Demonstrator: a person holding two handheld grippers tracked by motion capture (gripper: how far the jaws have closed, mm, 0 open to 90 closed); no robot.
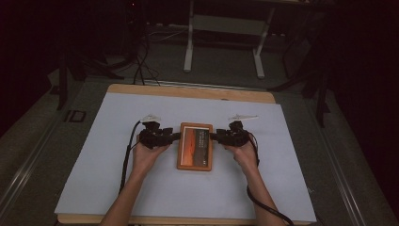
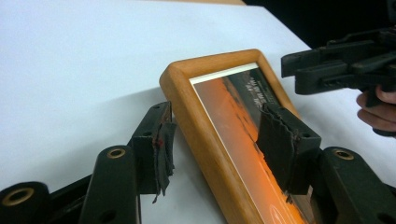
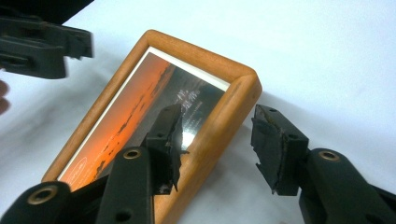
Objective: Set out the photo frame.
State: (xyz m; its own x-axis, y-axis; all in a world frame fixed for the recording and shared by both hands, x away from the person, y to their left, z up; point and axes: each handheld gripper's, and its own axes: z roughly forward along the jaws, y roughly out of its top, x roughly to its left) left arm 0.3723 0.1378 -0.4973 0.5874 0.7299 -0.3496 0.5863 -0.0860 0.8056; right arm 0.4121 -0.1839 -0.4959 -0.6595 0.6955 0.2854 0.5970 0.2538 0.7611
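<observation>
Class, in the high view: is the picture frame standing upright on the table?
No: the picture frame lies flat, glass up, on the white table.

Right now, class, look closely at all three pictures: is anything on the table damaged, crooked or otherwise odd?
The picture frame lies flat and square on the white sheet, undamaged. The oddity is on the tools: the black padding on the left tool and the right tool is frayed and peeling at its edges. Both tools straddle the frame's side rails, open.
</observation>
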